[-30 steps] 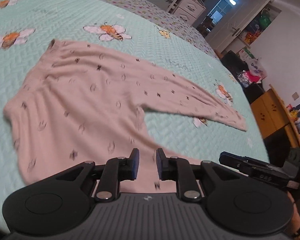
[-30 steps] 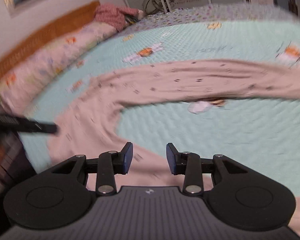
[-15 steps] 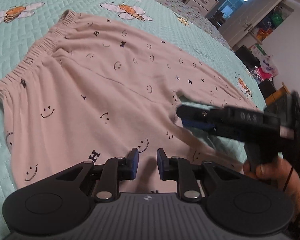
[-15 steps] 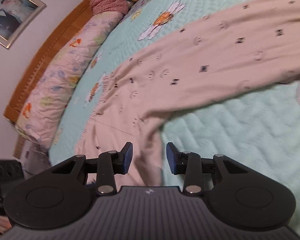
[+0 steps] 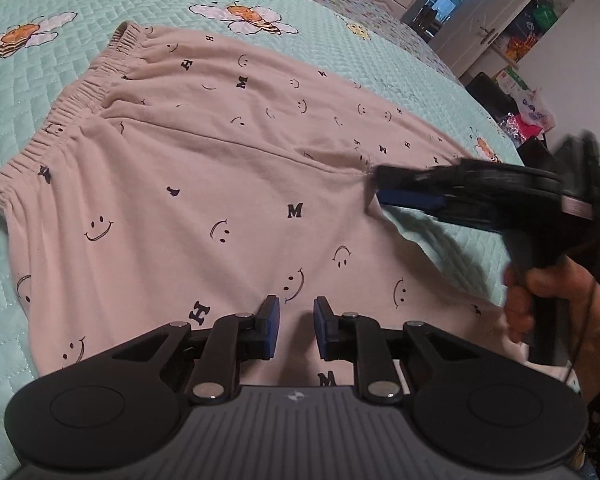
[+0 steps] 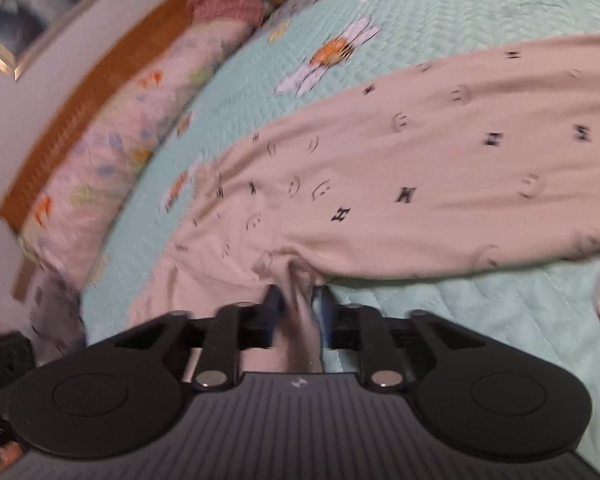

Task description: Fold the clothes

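Since a second ago the right claw has swung in from the bed's edge to the crotch of the trousers, and the left claw has dropped closer to the cloth. Pink trousers printed with smiley faces and letters lie spread flat on the bed, waistband at the left in the left view, one leg running off to the right. From the left camera the right claw shows side-on, blurred, its tip at the puckered crotch seam, with the hand gripping its handle; whether cloth sits between its pads cannot be told from there. The right camera settles it: a raised fold of the trousers stands between the fingers of the right claw, whose jaws are opening, the pads just beside the fold rather than pinching it. That view also shows the headboard, pillows and a framed picture, none visible from the left. The left claw hangs over the near leg, jaws narrowly parted, released, nothing between them
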`<control>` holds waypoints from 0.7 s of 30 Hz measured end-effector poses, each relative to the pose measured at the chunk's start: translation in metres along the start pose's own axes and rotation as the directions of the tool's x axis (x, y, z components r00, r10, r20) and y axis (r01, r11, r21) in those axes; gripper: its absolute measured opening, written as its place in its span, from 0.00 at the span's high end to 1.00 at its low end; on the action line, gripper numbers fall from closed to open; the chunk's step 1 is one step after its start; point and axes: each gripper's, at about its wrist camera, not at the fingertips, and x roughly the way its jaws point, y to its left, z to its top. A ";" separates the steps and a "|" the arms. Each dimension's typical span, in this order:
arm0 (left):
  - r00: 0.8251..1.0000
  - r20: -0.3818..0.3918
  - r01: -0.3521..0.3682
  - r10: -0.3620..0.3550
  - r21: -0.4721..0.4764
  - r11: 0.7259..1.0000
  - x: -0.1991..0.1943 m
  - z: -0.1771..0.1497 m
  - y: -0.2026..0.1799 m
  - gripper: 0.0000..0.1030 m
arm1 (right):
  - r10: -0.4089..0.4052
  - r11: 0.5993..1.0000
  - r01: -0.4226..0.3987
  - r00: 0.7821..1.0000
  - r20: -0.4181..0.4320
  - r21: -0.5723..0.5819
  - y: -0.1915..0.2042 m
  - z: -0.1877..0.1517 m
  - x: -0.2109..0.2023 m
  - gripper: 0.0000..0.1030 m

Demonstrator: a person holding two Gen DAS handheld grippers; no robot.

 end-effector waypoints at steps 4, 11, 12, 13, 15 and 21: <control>1.000 -0.005 -0.012 0.012 0.004 1.000 0.000 0.002 -0.001 0.80 | -0.044 0.999 0.041 0.987 0.158 0.028 -0.017 -0.021 -0.080 0.53; 0.997 0.062 -0.041 0.034 0.105 0.994 -0.014 0.008 -0.029 0.75 | -0.418 0.907 0.329 0.779 0.467 0.263 -0.078 -0.110 -0.285 0.49; 0.997 0.067 -0.034 0.026 0.124 0.992 -0.014 0.010 -0.036 0.73 | -0.479 0.877 0.369 0.731 0.487 0.309 -0.088 -0.122 -0.310 0.48; 0.997 0.069 -0.031 0.021 0.146 0.989 -0.013 0.013 -0.044 0.69 | -0.526 0.849 0.397 0.694 0.492 0.348 -0.099 -0.132 -0.332 0.44; 0.998 0.067 -0.026 0.013 0.188 0.982 -0.009 0.017 -0.059 0.67 | -0.596 0.801 0.439 0.650 0.472 0.406 -0.122 -0.143 -0.361 0.44; 0.999 0.008 -0.051 0.050 0.227 0.973 0.024 0.016 -0.086 0.66 | -0.623 0.778 0.497 0.693 0.363 0.385 -0.178 -0.142 -0.364 0.44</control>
